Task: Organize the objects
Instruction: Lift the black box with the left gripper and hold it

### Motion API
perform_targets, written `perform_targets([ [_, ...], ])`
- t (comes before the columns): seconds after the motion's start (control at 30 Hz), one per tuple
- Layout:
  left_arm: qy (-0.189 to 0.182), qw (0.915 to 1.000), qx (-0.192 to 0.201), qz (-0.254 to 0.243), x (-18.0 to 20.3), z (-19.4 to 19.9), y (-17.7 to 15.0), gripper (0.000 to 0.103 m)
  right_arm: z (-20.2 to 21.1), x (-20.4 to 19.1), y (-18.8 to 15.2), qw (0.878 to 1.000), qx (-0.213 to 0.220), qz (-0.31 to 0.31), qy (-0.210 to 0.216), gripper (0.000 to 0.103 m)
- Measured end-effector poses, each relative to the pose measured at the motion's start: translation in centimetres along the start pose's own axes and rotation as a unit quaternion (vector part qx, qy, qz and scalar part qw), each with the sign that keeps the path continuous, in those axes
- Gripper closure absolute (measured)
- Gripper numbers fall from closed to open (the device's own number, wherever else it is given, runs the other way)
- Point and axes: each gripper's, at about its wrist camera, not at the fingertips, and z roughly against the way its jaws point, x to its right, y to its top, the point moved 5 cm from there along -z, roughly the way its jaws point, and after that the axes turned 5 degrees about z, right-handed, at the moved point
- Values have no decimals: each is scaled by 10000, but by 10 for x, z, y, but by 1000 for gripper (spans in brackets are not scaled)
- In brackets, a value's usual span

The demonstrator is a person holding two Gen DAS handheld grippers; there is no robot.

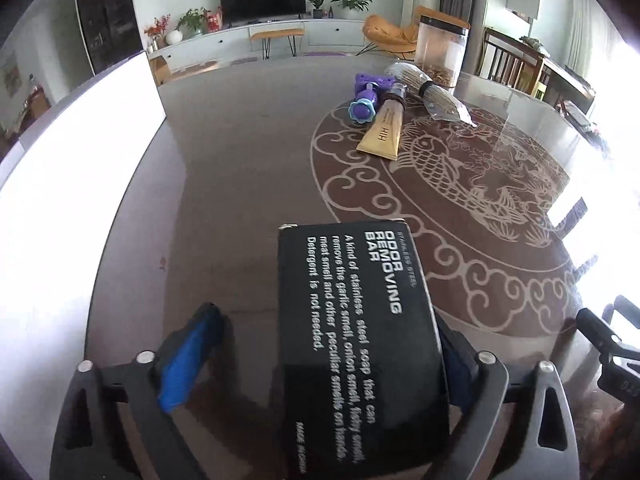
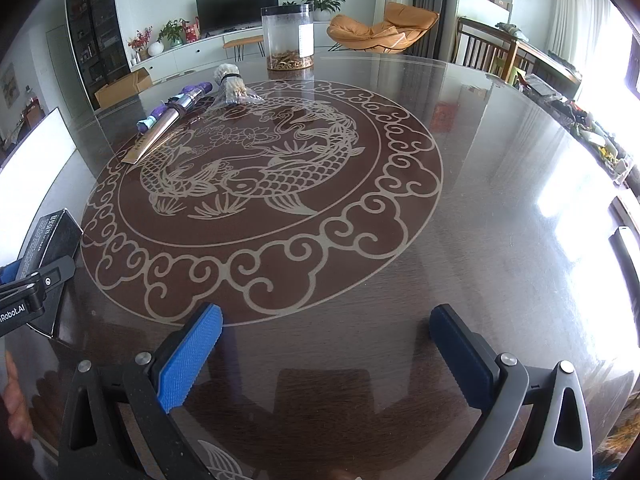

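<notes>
A black "Odor Removing Bar" box (image 1: 356, 340) lies between the fingers of my left gripper (image 1: 320, 344). The jaws stand wide: the box rests against the right pad, and the left blue pad (image 1: 188, 364) is well apart from it. The box also shows in the right wrist view (image 2: 50, 236). At the far side lie a gold tube (image 1: 384, 128), a purple flower-shaped piece (image 1: 368, 100) and a bagged bundle of sticks (image 1: 428, 88), near a clear jar (image 1: 440, 52). My right gripper (image 2: 326, 340) is open and empty above the table.
The round glass table (image 2: 500, 240) bears a fish and cloud pattern. A white panel (image 1: 80, 168) stands along the left edge. Clutter sits off the table at the right (image 2: 600, 140). An orange chair (image 2: 384, 28) and a TV unit lie beyond.
</notes>
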Motion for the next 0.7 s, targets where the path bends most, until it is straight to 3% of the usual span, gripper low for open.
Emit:
perform_targets([
  [0.6, -97, 9999, 57, -102, -2, 0, -1, 0, 0, 0, 0, 10000, -9, -4, 4, 0],
  [0.67, -95, 9999, 60, -98, -2, 0, -1, 0, -3, -3, 9, 9997, -159, -27, 200, 0],
  [0.7, -96, 9999, 62, -97, -3, 0, -1, 0, -5, -10, 20, 9977, -129, -81, 665, 0],
])
